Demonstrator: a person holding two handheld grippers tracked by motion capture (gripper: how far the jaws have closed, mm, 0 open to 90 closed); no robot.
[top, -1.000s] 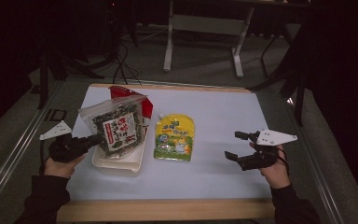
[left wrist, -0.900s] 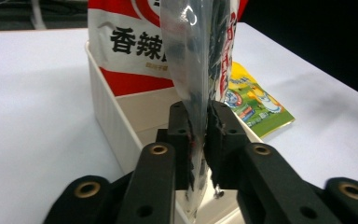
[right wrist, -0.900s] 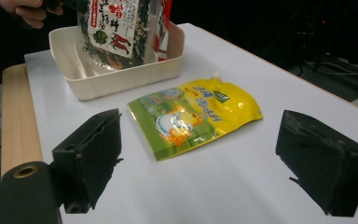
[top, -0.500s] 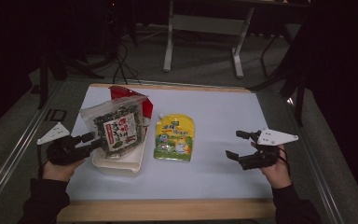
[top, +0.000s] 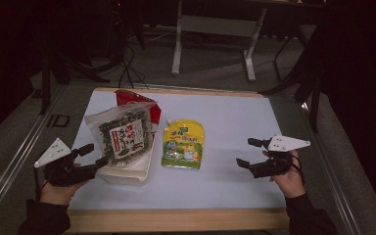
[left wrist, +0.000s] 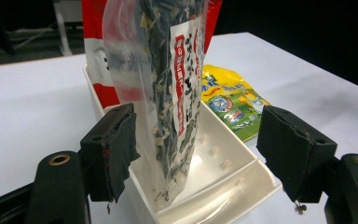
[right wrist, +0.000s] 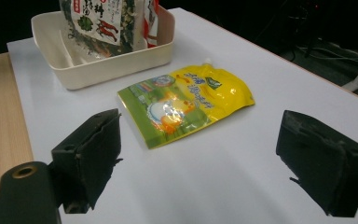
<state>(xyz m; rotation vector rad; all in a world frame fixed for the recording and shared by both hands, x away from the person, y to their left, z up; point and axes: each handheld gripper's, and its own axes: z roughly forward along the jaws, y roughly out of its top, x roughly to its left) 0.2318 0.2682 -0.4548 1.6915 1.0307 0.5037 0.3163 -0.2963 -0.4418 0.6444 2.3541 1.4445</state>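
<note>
High view: left tongs (top: 92,155) just opened beside seaweed bag (top: 122,137); right tongs (top: 247,152) wide, empty.

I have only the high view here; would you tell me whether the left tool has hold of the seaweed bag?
Observer: No. The left tool has just been opening its jaws. The seaweed bag stands between them, with the right-hand pad well clear of it.
Operator: Where does the bag's bottom edge sit?
Observer: Inside the white tray, near its front wall, with a red packet behind it.
Operator: Is the right tool holding anything?
Observer: No. The right tool has its jaws wide open with nothing gripped, and the yellow pouch lies flat on the table ahead of them.
</note>
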